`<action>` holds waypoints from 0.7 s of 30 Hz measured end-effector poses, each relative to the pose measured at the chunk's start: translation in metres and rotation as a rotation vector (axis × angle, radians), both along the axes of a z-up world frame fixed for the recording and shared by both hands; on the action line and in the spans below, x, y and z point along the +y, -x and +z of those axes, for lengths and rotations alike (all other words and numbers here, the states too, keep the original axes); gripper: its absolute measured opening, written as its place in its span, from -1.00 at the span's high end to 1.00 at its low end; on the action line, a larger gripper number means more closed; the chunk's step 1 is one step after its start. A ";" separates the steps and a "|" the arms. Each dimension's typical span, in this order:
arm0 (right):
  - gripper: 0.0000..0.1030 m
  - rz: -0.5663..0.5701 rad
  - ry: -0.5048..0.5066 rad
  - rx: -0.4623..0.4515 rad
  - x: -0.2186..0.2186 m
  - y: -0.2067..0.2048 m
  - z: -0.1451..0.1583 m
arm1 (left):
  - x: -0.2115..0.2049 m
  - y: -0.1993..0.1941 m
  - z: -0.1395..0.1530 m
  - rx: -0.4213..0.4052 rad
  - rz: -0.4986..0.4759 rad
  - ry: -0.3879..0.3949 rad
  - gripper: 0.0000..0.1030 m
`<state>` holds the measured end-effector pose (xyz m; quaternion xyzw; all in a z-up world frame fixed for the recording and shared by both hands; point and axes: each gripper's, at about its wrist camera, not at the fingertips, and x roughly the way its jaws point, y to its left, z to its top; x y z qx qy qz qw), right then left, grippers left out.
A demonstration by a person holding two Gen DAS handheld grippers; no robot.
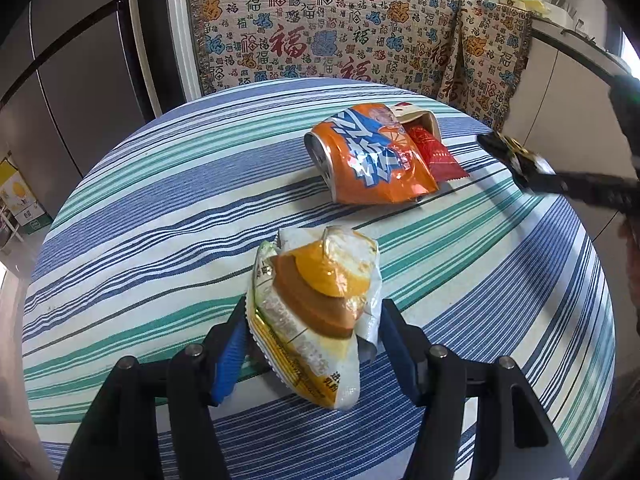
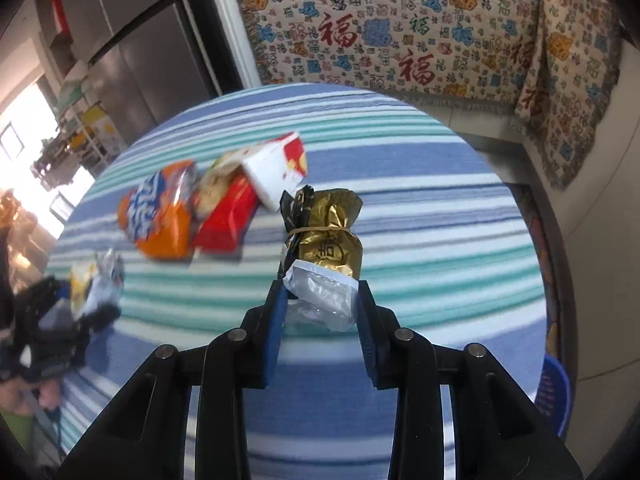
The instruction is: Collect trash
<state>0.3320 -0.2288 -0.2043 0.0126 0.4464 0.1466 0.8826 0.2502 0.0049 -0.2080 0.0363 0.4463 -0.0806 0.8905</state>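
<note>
Right claw [image 2: 320, 304] pinches gold foil wrapper [image 2: 330, 240], lifted clear for binning. Left claw [image 1: 314, 340] spread around crumpled white-orange snack bag [image 1: 316, 304] on striped bench [image 1: 160, 200], likely ready to grab.

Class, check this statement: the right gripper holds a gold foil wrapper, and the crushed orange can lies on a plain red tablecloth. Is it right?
Not quite. The tablecloth is striped in blue, teal and white, not plain red, as the left wrist view shows. The rest stands: the right gripper holds the gold foil wrapper, and the crushed orange can lies on the cloth.
</note>
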 end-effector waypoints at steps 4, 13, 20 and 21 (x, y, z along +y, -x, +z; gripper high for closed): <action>0.23 0.015 0.037 -0.023 0.016 0.058 -0.012 | 0.002 0.013 0.000 0.002 0.024 -0.024 -0.27; -0.66 -0.014 0.100 -0.022 0.027 0.078 -0.035 | 0.017 0.038 -0.001 0.007 0.032 -0.021 -0.36; -0.99 -0.025 0.117 -0.014 0.033 0.062 -0.039 | 0.008 0.026 -0.006 0.015 0.050 -0.032 -0.91; -0.99 -0.025 0.115 -0.019 0.033 0.060 -0.039 | 0.007 0.024 -0.007 0.022 0.051 -0.037 -0.99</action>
